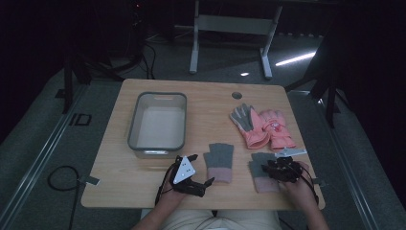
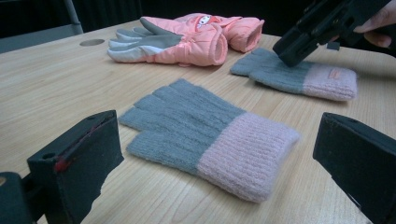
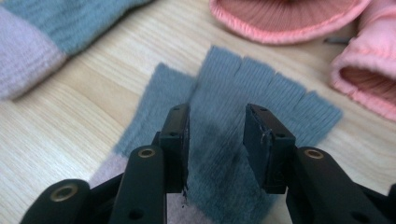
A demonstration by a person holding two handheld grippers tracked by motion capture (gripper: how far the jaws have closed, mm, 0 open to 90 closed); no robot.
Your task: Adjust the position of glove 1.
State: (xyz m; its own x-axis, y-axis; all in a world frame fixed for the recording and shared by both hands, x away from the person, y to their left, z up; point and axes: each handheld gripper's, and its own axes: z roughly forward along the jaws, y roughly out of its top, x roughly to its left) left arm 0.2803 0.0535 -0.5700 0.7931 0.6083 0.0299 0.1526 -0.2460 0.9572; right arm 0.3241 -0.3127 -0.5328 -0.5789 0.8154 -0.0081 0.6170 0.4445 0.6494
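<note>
Two grey-and-pink knitted fingerless gloves lie flat on the wooden table; my right gripper straddles the right-hand glove, jaws part-open, not pinching. Soft, light, floppy: I'd pinch mid-palm. Left gripper gapes empty beside the left-hand glove

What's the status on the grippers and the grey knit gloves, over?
Left gripper open, clear of near knit glove. Right gripper jaws parted, tips down on far knit glove, not pinched. Pink ski gloves beside it; bin unobstructed.

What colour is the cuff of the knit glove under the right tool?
Pale pink, on a grey knit glove; clearest in the left gripper view.
</note>
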